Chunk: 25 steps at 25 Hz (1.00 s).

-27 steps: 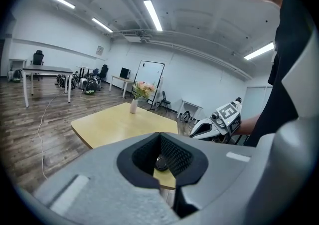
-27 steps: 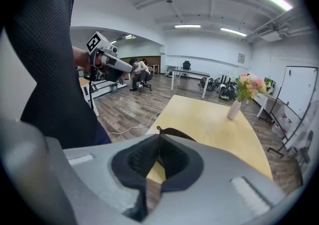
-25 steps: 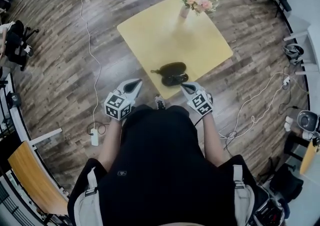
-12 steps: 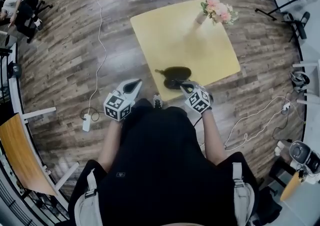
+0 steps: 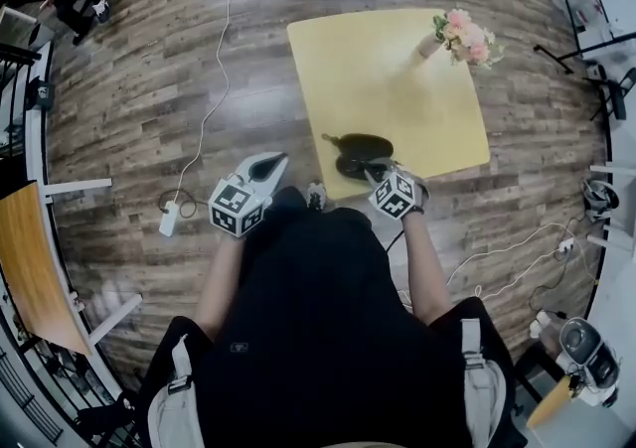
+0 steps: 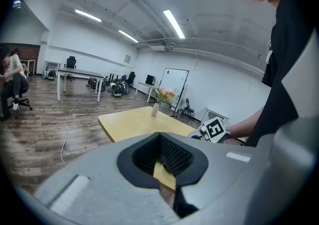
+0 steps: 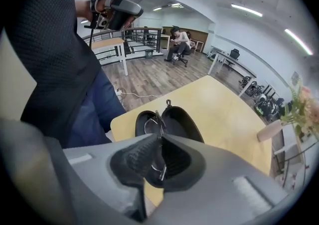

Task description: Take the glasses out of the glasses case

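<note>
Glasses case [image 5: 360,148] open on yellow table [image 5: 388,69]; right gripper [image 7: 160,135] clamped on thin wire glasses [image 7: 148,122]; left gripper [image 6: 159,134] closed, empty, beside table

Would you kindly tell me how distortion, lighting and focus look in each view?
Head view: strong fisheye bends the floor planks around the evenly lit table. Left gripper view: dark rounded corners, bright ceiling lights, near jaws soft. Right gripper view: glasses case sharp, flowers at the edge blurred.

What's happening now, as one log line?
right gripper: shut on glasses | glasses case: open, on table | left gripper: shut, empty
</note>
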Motion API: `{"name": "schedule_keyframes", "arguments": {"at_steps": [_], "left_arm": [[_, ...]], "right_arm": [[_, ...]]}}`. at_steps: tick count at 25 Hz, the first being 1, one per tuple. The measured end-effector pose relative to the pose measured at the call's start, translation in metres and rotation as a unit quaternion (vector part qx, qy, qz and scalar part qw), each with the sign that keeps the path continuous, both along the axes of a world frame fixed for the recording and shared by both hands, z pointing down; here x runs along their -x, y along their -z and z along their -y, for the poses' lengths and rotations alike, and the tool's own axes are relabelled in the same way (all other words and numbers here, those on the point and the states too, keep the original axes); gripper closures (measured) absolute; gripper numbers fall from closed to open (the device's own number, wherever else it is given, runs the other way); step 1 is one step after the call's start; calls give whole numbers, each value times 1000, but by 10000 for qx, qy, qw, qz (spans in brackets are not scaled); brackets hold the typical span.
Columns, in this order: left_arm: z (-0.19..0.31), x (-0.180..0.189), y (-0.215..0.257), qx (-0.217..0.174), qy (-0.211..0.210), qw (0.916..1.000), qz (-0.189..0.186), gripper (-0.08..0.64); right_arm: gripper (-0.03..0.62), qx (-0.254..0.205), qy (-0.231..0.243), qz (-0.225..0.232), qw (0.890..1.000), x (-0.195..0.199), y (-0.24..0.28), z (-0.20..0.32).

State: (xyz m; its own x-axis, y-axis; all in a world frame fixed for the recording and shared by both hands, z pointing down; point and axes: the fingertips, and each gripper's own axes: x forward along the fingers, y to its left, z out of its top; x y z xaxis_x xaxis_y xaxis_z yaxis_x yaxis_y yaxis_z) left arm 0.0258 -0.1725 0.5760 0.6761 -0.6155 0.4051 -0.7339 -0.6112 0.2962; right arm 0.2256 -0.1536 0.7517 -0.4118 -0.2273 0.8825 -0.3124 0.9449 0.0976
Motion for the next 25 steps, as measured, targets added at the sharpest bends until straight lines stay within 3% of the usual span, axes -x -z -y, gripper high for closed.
{"name": "schedule_keyframes", "arguments": {"at_steps": [9, 25], "left_arm": [[-7, 5, -4, 118, 220, 9996, 109, 549], [3, 18, -8, 271, -11, 9995, 133, 549]], "right_arm": [[543, 53, 523, -366, 9979, 1, -27, 10], [547, 86, 705, -740, 9947, 3, -54, 18]]}}
